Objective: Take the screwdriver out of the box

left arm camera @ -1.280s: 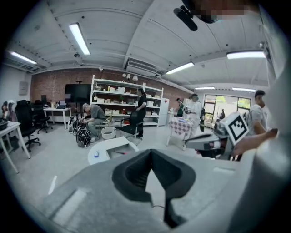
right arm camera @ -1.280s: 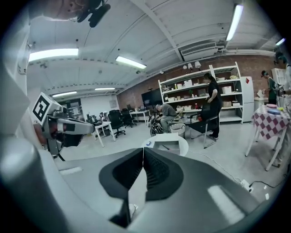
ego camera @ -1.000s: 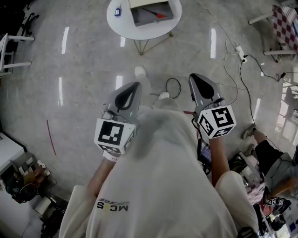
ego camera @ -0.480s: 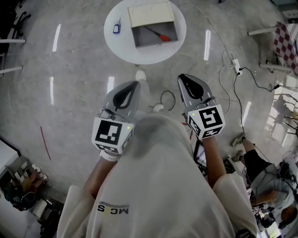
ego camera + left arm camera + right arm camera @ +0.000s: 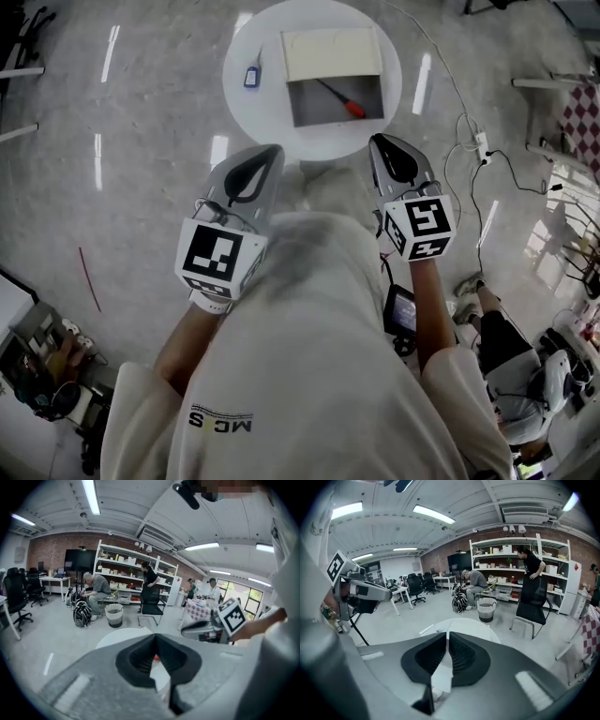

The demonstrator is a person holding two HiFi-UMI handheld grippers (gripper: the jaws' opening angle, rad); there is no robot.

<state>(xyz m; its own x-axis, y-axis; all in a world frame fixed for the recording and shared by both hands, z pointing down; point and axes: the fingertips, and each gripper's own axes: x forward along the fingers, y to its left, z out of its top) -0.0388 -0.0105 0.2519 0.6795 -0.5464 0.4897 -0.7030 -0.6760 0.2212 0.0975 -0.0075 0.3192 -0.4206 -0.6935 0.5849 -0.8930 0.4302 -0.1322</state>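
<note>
The screwdriver (image 5: 339, 99), with a dark shaft and an orange handle, lies inside the open grey box (image 5: 307, 105) on the round white table (image 5: 267, 117). The box's cream lid (image 5: 331, 53) is folded back behind it. Both grippers hang in the air short of the table's near edge, pointing at it. My left gripper (image 5: 275, 148) (image 5: 155, 637) is shut and empty; a bit of orange shows past its jaws. My right gripper (image 5: 378, 139) (image 5: 446, 633) is opening, with a thin slit between its tips and nothing in it.
A small blue object (image 5: 251, 77) lies on the table left of the box. Cables and a power strip (image 5: 480, 141) trail on the floor to the right. A seated person (image 5: 497, 328) is at lower right. Beyond the table stand a black chair (image 5: 532, 604), a bin (image 5: 486, 609) and shelves.
Both grippers have travelled forward towards the table, which now sits lower and closer in the head view. The box and the screwdriver have not moved on the table.
</note>
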